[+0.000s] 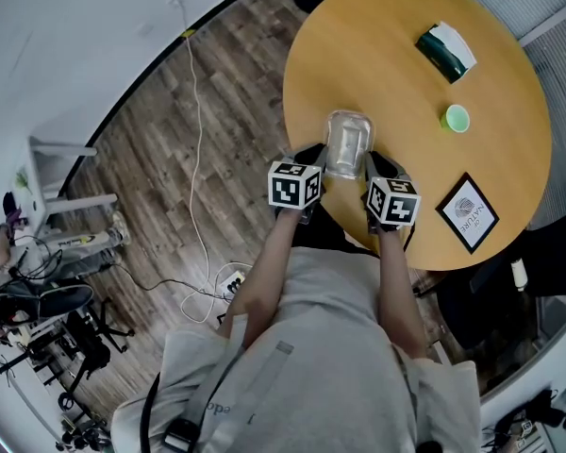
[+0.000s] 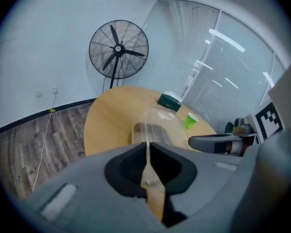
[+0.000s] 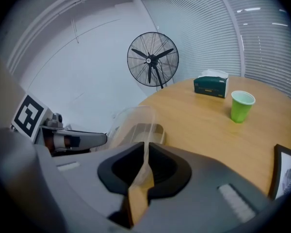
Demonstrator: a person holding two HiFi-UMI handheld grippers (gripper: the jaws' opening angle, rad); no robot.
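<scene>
Left claw (image 2: 148, 150) and right claw (image 3: 145, 154) each pinch the clear plastic container (image 1: 348, 140) at the surface's (image 1: 396, 74) 8 o'clock edge. A two-sided hold, I'd say, so moving it calls for level, matched motion.

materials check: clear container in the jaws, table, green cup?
The clear container looks like thin transparent plastic, glossy: the table shows through it. The table looks like wood or wood-look laminate, smooth: even tan, faint sheen. The green cup may be paper or plastic, matte; the look leaves it open.
</scene>
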